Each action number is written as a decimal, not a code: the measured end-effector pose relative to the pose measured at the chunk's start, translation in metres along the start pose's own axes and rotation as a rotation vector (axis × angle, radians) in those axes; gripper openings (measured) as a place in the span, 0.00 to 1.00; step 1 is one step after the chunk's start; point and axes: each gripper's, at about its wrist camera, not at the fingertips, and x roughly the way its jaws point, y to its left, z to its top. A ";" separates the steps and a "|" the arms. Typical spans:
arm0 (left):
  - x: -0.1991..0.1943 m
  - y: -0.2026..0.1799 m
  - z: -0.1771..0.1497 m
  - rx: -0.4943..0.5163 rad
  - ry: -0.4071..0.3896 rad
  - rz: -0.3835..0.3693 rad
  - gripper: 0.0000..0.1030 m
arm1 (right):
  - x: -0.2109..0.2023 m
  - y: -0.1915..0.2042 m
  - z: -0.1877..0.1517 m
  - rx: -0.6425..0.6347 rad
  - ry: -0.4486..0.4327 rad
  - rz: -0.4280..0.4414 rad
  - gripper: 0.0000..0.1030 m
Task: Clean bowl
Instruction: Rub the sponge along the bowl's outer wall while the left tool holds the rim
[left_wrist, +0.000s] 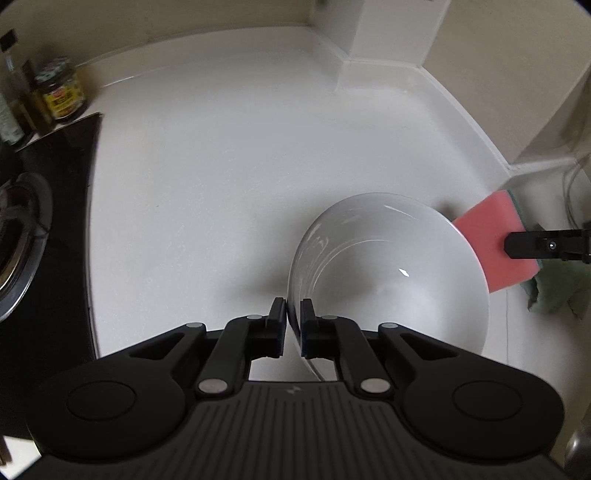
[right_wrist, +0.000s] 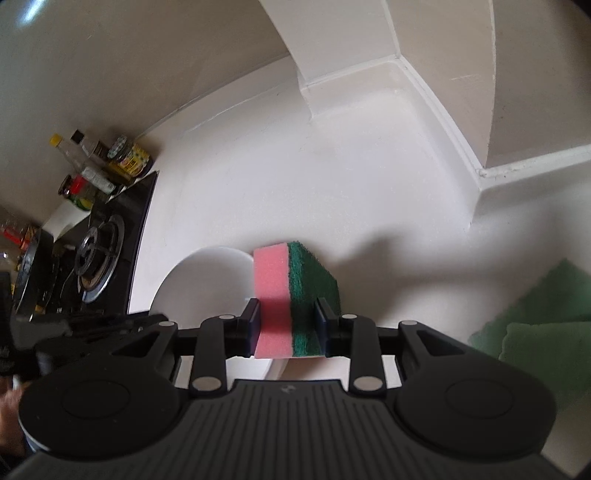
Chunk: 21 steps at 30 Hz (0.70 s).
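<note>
I see one white countertop (left_wrist: 221, 166), smooth with a faint sheen, meeting cream walls at a stepped corner. Along its left edge sits one black glass stove (right_wrist: 110, 251) with one round metal burner ring in the right wrist view. Behind the stove stands a cluster of bottles and jars (right_wrist: 96, 166); I count about six in the right wrist view, though they overlap and the count is unsure, and one is a yellow-labelled jar (left_wrist: 61, 94).

At the right lies one crumpled green cloth (right_wrist: 535, 321), soft and folded.

There is one bowl (left_wrist: 388, 266), white, glossy, round and deep, tilted on the countertop near the front right. My left gripper (left_wrist: 294, 317) is clenched on its near rim, one finger inside the wall and one outside.

There is one sponge (right_wrist: 291, 295), a rectangular block with a pink foam layer and a coarse dark green scouring layer. My right gripper (right_wrist: 288, 325) grasps it across both layers, pink side toward the bowl. In the left wrist view the sponge sits at the bowl's far right rim, partly behind it; whether it touches, I cannot tell.
</note>
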 end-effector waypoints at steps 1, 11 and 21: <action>0.001 0.001 0.002 0.013 0.006 -0.007 0.05 | 0.000 -0.002 0.002 -0.001 0.005 0.005 0.26; 0.003 0.003 0.001 -0.074 -0.064 0.057 0.05 | 0.011 0.001 0.016 -0.033 0.006 0.036 0.26; -0.005 0.002 -0.028 -0.160 -0.106 0.079 0.02 | 0.001 0.001 -0.004 -0.027 -0.020 0.053 0.26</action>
